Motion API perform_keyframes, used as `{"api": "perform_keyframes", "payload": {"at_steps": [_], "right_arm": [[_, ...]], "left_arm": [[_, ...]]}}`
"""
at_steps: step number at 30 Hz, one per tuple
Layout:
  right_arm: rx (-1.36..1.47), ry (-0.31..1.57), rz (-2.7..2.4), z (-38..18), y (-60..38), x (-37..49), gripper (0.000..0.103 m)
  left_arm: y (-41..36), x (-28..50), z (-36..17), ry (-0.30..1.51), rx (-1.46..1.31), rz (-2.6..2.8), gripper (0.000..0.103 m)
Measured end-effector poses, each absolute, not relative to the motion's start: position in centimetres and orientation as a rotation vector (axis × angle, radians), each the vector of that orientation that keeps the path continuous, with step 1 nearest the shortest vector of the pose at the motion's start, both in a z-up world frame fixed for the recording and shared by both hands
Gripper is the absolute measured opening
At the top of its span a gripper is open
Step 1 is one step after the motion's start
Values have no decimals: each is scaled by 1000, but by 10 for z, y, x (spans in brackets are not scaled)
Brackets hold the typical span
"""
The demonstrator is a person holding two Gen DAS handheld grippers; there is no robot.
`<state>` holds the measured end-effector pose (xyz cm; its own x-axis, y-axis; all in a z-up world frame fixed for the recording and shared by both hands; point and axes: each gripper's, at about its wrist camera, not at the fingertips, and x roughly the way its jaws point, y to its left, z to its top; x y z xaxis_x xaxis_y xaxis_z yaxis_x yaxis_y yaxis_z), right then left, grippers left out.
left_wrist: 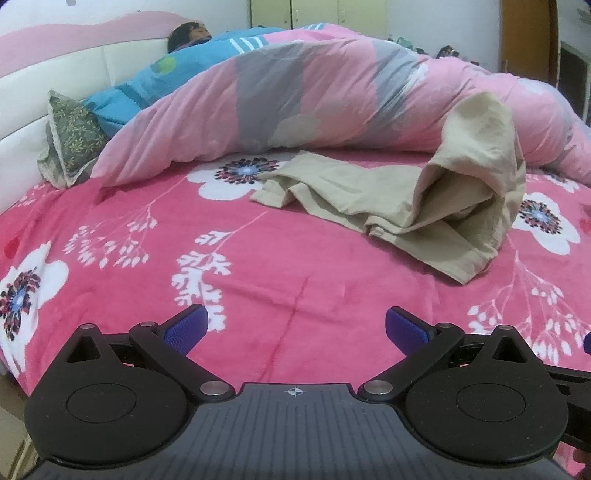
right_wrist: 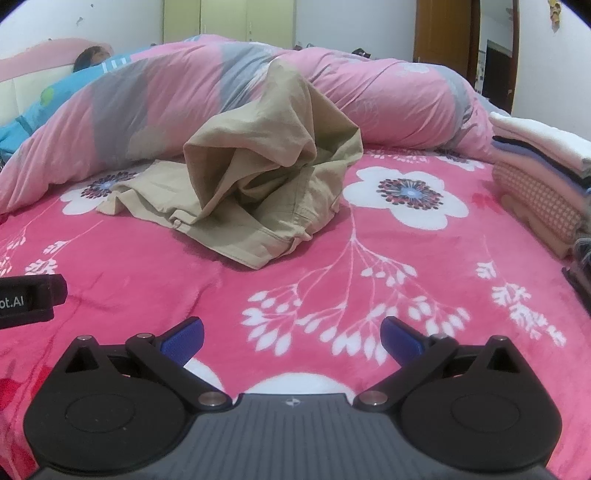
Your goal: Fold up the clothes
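A crumpled pair of beige trousers (left_wrist: 424, 199) (right_wrist: 266, 173) lies on the pink flowered bedspread (left_wrist: 258, 266) (right_wrist: 369, 280), partly draped up against a rolled quilt. My left gripper (left_wrist: 294, 325) hovers open over bare bedspread, well in front of the trousers and to their left. My right gripper (right_wrist: 291, 334) is also open and holds nothing; the trousers lie ahead of it, slightly left. The other gripper's black body (right_wrist: 29, 299) shows at the left edge of the right wrist view.
A bulky pink and grey quilt (left_wrist: 332, 92) (right_wrist: 166, 96) runs across the bed behind the trousers. A person (left_wrist: 190, 33) lies under a blue cover by the headboard. A green pillow (left_wrist: 74, 136) sits at the left. Folded clothes (right_wrist: 543, 177) are stacked at the right.
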<state>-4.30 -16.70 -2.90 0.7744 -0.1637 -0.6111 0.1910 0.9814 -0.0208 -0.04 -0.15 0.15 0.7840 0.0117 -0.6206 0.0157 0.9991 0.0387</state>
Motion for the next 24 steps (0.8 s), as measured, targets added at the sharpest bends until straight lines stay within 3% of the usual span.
{"api": "perform_keyframes", "payload": {"at_steps": [16,24], "right_arm": [[60,661,-210,-29,-172,-39,103],[64,653,-218,-27,-176,-42,103]], "left_arm": [[-6,-9,8,648,59,-98,103],[3,-10,5,654,-80,-148,103]]}}
